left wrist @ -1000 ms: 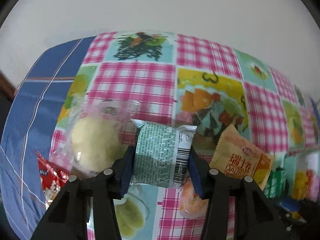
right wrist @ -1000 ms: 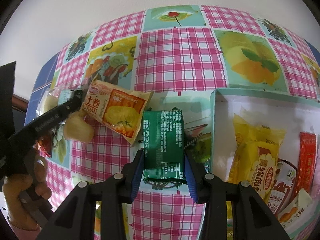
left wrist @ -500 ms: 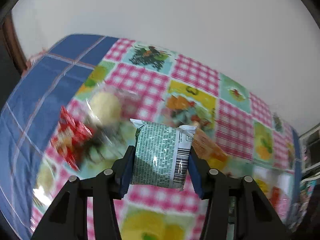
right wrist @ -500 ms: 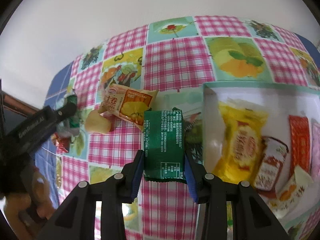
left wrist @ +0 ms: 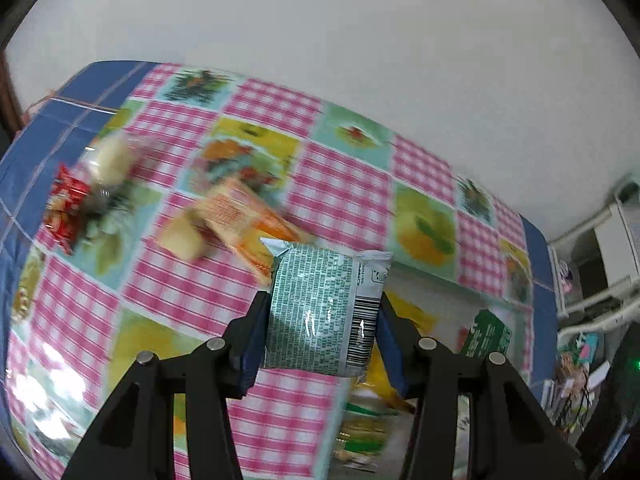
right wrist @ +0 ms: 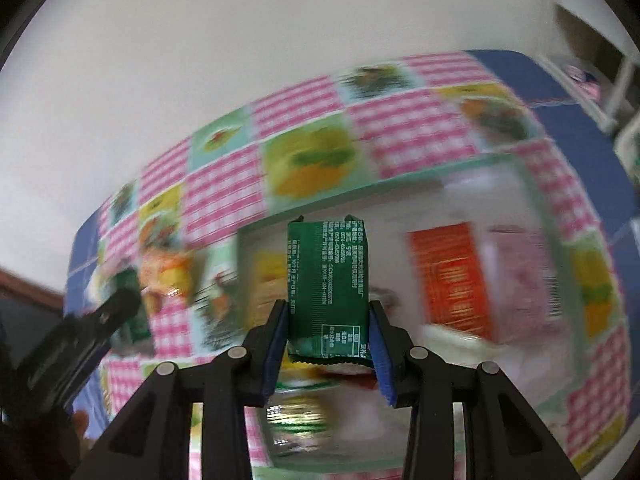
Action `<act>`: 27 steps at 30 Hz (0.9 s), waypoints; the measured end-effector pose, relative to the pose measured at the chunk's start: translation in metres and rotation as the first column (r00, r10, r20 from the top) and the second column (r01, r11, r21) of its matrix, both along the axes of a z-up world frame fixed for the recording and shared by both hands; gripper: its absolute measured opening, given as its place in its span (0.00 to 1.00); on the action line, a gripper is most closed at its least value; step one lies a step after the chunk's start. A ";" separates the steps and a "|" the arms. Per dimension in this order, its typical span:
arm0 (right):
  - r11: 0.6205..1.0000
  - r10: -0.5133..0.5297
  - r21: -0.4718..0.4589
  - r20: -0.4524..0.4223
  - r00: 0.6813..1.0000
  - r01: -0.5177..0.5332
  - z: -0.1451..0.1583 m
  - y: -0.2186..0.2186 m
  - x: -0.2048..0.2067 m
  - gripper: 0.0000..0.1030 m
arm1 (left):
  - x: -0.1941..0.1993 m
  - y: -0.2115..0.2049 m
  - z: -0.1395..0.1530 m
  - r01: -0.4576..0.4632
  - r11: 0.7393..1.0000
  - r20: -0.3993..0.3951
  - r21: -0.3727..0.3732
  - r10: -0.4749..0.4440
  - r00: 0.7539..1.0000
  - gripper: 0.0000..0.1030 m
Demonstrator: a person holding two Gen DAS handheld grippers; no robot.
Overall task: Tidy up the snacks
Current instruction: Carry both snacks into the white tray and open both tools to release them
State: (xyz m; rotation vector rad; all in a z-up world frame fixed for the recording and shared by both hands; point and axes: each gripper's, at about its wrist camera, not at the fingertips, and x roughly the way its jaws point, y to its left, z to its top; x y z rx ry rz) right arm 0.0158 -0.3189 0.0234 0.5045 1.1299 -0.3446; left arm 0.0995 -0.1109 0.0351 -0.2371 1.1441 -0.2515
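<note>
My left gripper (left wrist: 320, 320) is shut on a pale green packet with a barcode (left wrist: 320, 304) and holds it above the checked tablecloth, just left of the white box (left wrist: 440, 282). My right gripper (right wrist: 328, 332) is shut on a dark green packet (right wrist: 328, 280), which hangs over the inside of the box (right wrist: 360, 194). That dark green packet (left wrist: 486, 338) also shows at the right of the left wrist view. In the box lie a yellow packet (right wrist: 266, 280), an orange-red packet (right wrist: 452, 280) and a pink packet (right wrist: 520, 280). Both views are blurred.
On the cloth to the left lie an orange packet (left wrist: 248, 220), a pale bun (left wrist: 182, 236), a round bun in clear wrap (left wrist: 114, 156) and a red packet (left wrist: 64, 208). A white wall stands behind the table. White furniture (left wrist: 612, 248) is at far right.
Both grippers have risen and swung right from the loose snacks, each still holding its packet. The right one now hangs over the box; the left one is beside it.
</note>
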 end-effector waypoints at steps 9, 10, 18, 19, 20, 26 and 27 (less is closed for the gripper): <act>0.980 -0.197 -0.011 -0.047 0.979 0.197 -0.016 -0.085 -0.029 0.40 | -0.021 -0.086 -0.008 0.162 0.987 0.010 -0.005 -0.162 0.987 0.50; 0.979 -0.204 -0.014 -0.048 0.978 0.203 -0.018 -0.088 -0.030 0.40 | -0.023 -0.093 -0.010 0.179 0.984 0.013 0.004 -0.179 0.984 0.50; 0.982 -0.190 -0.004 -0.042 0.981 0.190 -0.023 -0.092 -0.025 0.40 | -0.022 -0.100 -0.021 0.197 0.980 0.004 0.042 -0.197 0.980 0.53; 0.982 -0.190 -0.009 -0.046 0.981 0.189 -0.023 -0.091 -0.024 0.40 | -0.019 -0.094 -0.020 0.187 0.982 0.003 0.038 -0.187 0.982 0.55; 0.982 -0.191 -0.012 -0.051 0.980 0.191 -0.023 -0.090 -0.023 0.40 | -0.017 -0.091 -0.020 0.179 0.983 0.003 0.037 -0.180 0.984 0.60; 0.978 -0.207 -0.009 -0.081 0.975 0.207 -0.023 -0.084 -0.025 0.70 | -0.002 -0.058 -0.022 0.078 0.994 0.018 0.073 -0.080 0.997 0.73; 0.977 -0.211 -0.007 -0.083 0.974 0.211 -0.024 -0.083 -0.025 0.70 | 0.000 -0.053 -0.023 0.064 0.995 0.018 0.080 -0.065 0.998 0.75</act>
